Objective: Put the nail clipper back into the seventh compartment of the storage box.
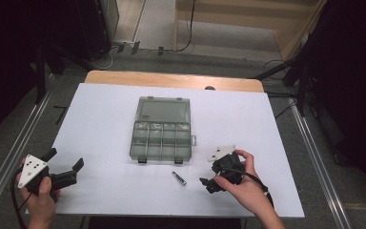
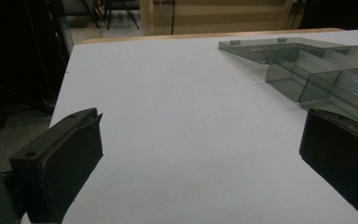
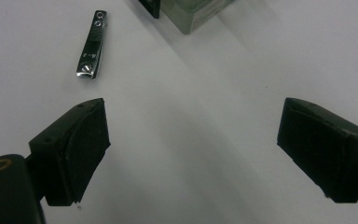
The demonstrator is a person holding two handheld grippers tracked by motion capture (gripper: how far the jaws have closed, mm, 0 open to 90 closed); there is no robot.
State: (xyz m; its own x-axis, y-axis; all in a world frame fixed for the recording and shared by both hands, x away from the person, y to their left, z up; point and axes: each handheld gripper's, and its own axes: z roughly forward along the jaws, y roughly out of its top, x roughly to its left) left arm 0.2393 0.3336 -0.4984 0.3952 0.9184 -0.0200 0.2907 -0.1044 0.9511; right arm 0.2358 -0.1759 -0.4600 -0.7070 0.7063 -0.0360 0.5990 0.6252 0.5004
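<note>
A nail clipper lies on the white table, just in front of an open compartment box, not yet picked up. The right gripper hovers beside it, jaws wide and empty; the left gripper waits well to the box's left, also wide open, so the whole pick-and-stow appears left to do.

Small metal nail clipper lies flat; just before open box.

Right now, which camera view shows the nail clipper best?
The right gripper view: the nail clipper lies close and sharp on the white table, beyond the open fingers. The high view shows it small, in front of the open compartment box. The left gripper view gives bare table and part of the box.
</note>
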